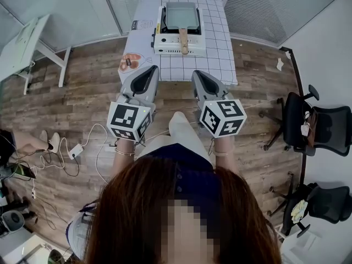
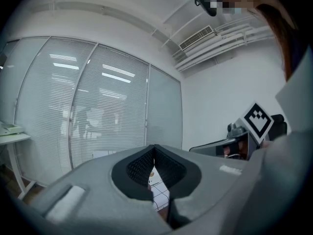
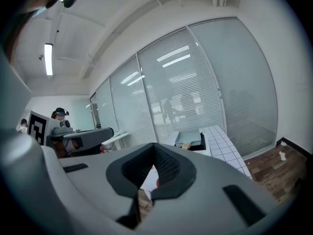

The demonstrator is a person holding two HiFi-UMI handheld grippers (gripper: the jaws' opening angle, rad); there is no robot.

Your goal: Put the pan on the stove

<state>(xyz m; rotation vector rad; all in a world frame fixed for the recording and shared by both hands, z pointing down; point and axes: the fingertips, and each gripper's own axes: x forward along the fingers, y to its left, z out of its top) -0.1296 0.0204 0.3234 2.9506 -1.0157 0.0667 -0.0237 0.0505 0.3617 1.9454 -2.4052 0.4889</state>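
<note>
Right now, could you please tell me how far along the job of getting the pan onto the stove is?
Done: the pan sits on the stove on the tiled table, its wooden handle pointing toward the person. In hand: nothing; the left tool and right tool are both shut and empty, held short of the table. Left: apparently nothing, judging from this view.

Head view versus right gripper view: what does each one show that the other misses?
Only the head view shows the office chairs, the loose cables and the right hand-held gripper from outside. Only the right gripper view shows the ceiling light and that gripper's jaws close up, shut on nothing. Both show the tiled table, the stove with the pan on it, and the left hand-held gripper.
</note>
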